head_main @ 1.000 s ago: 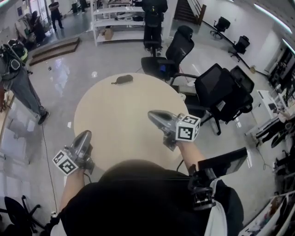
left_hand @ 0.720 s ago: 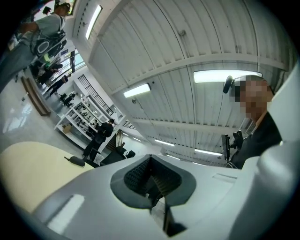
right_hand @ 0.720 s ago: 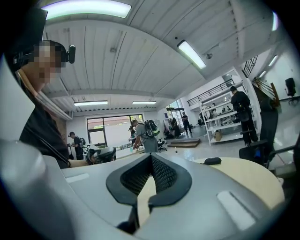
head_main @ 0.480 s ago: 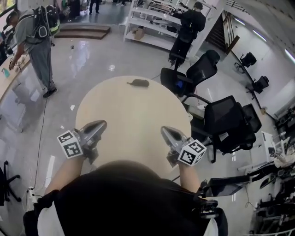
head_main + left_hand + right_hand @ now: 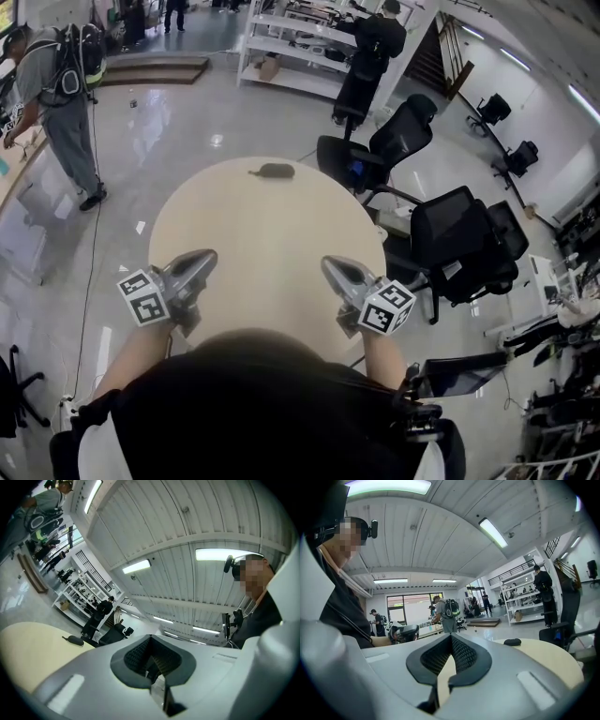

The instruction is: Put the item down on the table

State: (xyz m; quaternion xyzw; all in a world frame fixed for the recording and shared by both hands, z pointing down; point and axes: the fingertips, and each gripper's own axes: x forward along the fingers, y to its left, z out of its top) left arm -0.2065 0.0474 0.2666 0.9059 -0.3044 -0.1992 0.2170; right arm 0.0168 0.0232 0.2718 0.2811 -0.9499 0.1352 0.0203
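Note:
A small dark item (image 5: 274,171) lies alone at the far edge of the round beige table (image 5: 262,234). It also shows in the left gripper view as the dark item (image 5: 73,640), and in the right gripper view as the dark item (image 5: 512,642). My left gripper (image 5: 208,256) hovers at the table's near left rim, jaws shut and empty. My right gripper (image 5: 328,266) is over the near right rim, also shut with nothing held. Both are far from the item. Left gripper (image 5: 157,679) and right gripper (image 5: 439,679) each show closed pads.
Black office chairs (image 5: 375,150) (image 5: 459,239) crowd the table's right and far-right side. A person with a backpack (image 5: 66,89) stands at the far left, and another person (image 5: 366,56) by white shelves (image 5: 291,42) behind the table. Glossy floor surrounds the table.
My left gripper has come up and forward to the table's rim. The head view has swung, so the right gripper sits slightly lower in the picture. The dark item has stayed put.

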